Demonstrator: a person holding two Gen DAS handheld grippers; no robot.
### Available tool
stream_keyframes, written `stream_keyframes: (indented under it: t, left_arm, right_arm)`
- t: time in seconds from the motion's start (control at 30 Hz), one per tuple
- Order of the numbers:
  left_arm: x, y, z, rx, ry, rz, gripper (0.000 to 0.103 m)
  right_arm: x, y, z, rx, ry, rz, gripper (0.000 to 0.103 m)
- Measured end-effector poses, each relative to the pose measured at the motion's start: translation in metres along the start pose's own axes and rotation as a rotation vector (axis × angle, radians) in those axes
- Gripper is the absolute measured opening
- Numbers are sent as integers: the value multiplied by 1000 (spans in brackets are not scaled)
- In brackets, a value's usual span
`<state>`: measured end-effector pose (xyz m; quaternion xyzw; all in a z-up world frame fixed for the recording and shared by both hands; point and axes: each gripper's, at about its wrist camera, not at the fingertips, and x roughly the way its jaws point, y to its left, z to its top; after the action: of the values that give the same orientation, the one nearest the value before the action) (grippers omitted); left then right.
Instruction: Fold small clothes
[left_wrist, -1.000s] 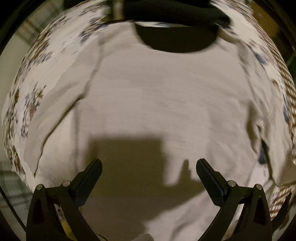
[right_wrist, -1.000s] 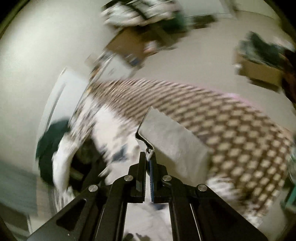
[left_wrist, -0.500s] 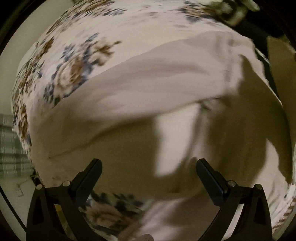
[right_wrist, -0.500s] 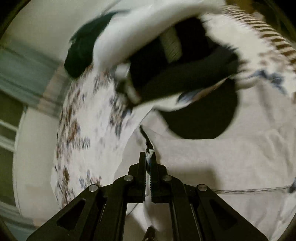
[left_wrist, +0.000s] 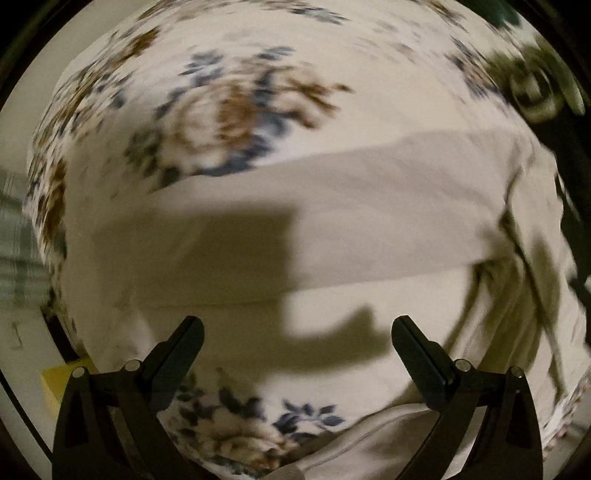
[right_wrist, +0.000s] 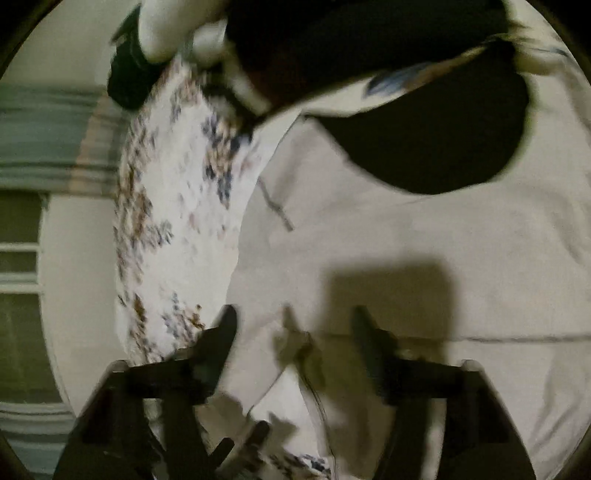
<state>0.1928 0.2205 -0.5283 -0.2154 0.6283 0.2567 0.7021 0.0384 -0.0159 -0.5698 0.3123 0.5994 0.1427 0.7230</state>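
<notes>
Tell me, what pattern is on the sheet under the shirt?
Blue-and-brown flowers on white sheet, clearest from the left wrist.

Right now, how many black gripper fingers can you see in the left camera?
2. One finger sticks up at the lower left, the other at the lower right, wide apart over the pale shirt on the flowery cloth. None seem hidden.

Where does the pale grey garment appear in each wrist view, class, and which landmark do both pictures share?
Left wrist view: the pale grey garment runs as a broad band across the middle, just above the open left gripper.
Right wrist view: it fills the centre and right, with a corner lying between the opening jaws of the right gripper.
Shared landmark: the floral cloth beneath it.
</notes>
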Motion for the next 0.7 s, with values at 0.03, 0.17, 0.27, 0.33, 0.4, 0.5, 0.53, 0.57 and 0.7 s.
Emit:
stream_keyframes:
  t: [0.03, 0.17, 0.27, 0.33, 0.4, 0.5, 0.53, 0.57, 0.7]
  left_arm:
    - [0, 12, 0, -27, 3, -7, 103]
    - [8, 92, -8, -271, 72, -108, 103]
    - [24, 165, -21, -536, 100, -224, 103]
    - [40, 211, -30, -704, 98, -287, 103]
    - [54, 246, -41, -837, 104, -339, 103]
    - [73, 290, -64, -1016, 95, -419, 103]
    - [80, 305, -71, -1071, 91, -438, 103]
    - [81, 311, -81, -1100, 78, -448, 103]
    - [94, 343, -110, -1211, 47, -457, 95]
  right_arm:
    - [-12, -5, -4, -2, -12, -15, 70]
    - [-43, -21, -17, -14, -41, -98, 78]
    - [-55, -39, -24, 0, -29, -164, 78]
    - [-51, -44, -25, -4, -21, -203, 78]
    - [-46, -44, -25, -30, -28, -243, 78]
    - [-38, -35, -23, -49, -36, -251, 78]
    - [-35, -31, -21, -50, -36, -244, 78]
    - [-33, -27, -21, -52, -35, -238, 78]
    - [-26, -8, -19, -77, -36, -220, 78]
